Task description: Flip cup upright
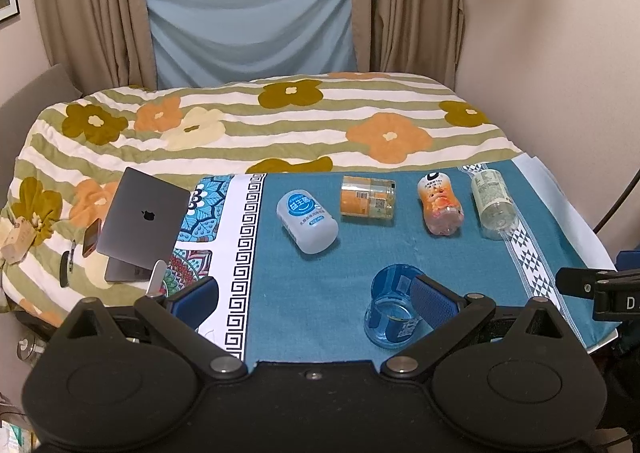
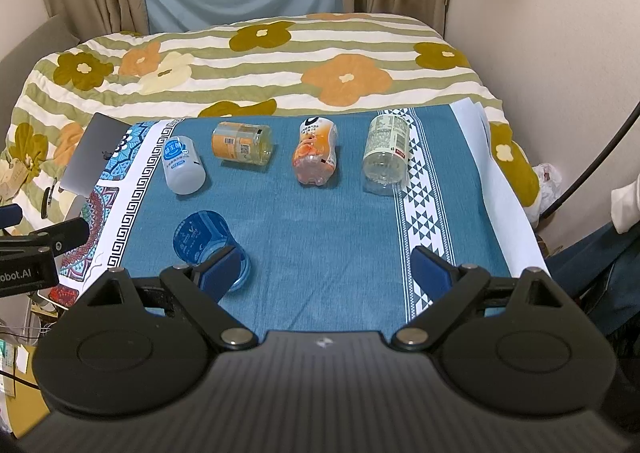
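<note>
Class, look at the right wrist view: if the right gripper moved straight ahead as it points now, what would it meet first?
Probably bare teal tablecloth. The right gripper is open. The orange bottle lies farther along that line; the blue cup sits off to its left.

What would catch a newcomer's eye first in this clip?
Five cut bottle cups lie on their sides on the teal cloth: four in a far row and a blue cup nearer. Both the left hand-held gripper and the right hand-held gripper are open, and behind the cloth lies a flowered quilt.
</note>
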`<state>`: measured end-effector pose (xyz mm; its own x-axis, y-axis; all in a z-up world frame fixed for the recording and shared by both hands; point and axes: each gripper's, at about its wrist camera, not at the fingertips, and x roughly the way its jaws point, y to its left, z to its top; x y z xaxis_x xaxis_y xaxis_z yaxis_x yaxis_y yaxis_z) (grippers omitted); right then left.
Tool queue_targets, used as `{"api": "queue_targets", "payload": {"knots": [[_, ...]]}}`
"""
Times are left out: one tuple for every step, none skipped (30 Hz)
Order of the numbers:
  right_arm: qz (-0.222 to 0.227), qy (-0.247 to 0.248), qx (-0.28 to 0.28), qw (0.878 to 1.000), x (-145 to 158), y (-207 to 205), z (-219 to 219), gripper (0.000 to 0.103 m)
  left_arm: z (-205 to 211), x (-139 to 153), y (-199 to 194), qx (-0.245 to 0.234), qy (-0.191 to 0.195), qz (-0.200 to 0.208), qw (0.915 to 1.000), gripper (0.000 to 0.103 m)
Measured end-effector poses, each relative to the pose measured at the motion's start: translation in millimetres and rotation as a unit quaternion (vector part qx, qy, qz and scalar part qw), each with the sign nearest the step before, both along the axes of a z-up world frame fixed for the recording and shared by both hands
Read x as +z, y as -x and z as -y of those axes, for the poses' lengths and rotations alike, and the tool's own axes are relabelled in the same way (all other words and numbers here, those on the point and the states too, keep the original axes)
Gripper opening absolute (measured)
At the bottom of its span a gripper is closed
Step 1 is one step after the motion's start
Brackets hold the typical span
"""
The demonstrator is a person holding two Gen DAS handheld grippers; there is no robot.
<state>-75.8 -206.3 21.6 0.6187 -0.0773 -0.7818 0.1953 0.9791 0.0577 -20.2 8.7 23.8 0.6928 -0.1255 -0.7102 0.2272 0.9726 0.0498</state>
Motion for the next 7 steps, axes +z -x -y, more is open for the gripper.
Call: {"api": "queue_targets", "payload": {"knots": [[0.0, 0.0, 0.0, 1.0, 0.0, 0.0, 0.0, 0.103, 0.0, 0.4, 0.8, 0.0, -0.001, 0.002, 1.0, 0.103], [-0.001, 0.0, 0.0, 1.0, 0.0, 0.0, -0.1, 0.103, 0.5, 0.6, 1.2, 0.0, -0.003, 0.004, 1.0, 0.103], [0.0, 0.001, 0.0, 1.0, 0.1, 0.0, -0.2, 0.103, 0.6, 0.9, 1.5, -0.002, -0.002, 0.006, 1.0, 0.103], [0.0, 0.001, 0.0, 1.0, 0.1, 0.0, -0.2, 0.103, 1.2, 0.6, 1.5, -0.003, -0.002, 0.006, 1.0, 0.103], [0.0, 0.001, 0.0, 1.0, 0.1, 0.0, -0.2, 0.103, 1.4, 0.6, 1.5, -0.003, -0.001, 0.007, 1.0, 0.103], [0.0, 0.001, 0.0, 1.0, 0.2, 0.1, 0.3, 0.103, 1.5, 0.7, 1.6, -0.004, 0.0, 0.007, 1.0, 0.103], [0.0, 0.001, 0.0, 1.0, 0.1, 0.0, 0.2, 0.103, 2.3, 0.6, 1.7, -0.005, 0.0, 0.007, 1.0, 0.103]]}}
